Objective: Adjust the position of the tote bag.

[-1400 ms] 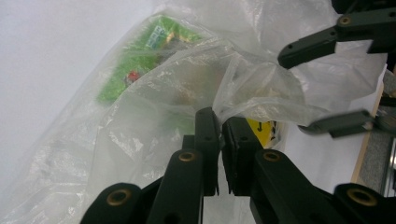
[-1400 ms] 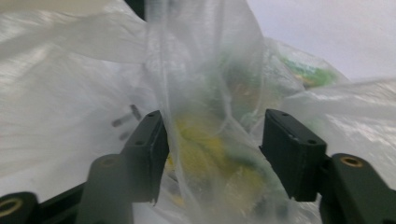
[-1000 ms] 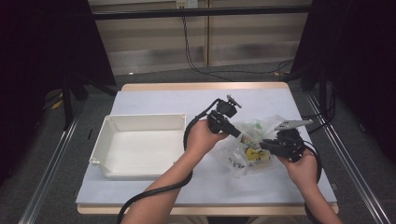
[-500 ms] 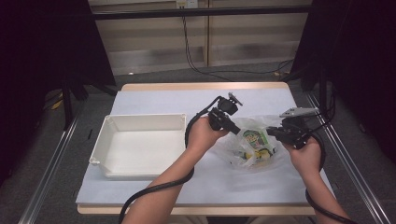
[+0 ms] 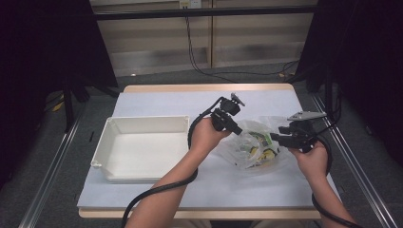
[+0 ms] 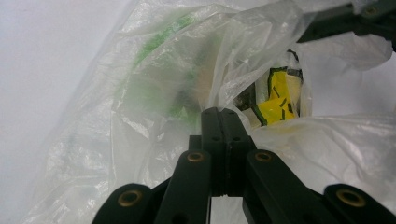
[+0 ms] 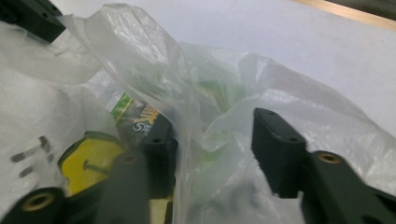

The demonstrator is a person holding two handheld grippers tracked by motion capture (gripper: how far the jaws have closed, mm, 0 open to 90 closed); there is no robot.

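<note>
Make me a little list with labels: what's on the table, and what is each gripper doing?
Table: white-covered table with wooden edges
Tray: empty white tray, left of the bag
Bag: crumpled clear plastic bag with green and yellow packets inside
Left gripper: left gripper shut, pinching a fold of the bag's film
Right gripper: right gripper has just been opening; its jaws stand apart with a flap of bag film between them, not pressed
Hands: one at each side of the bag
</note>
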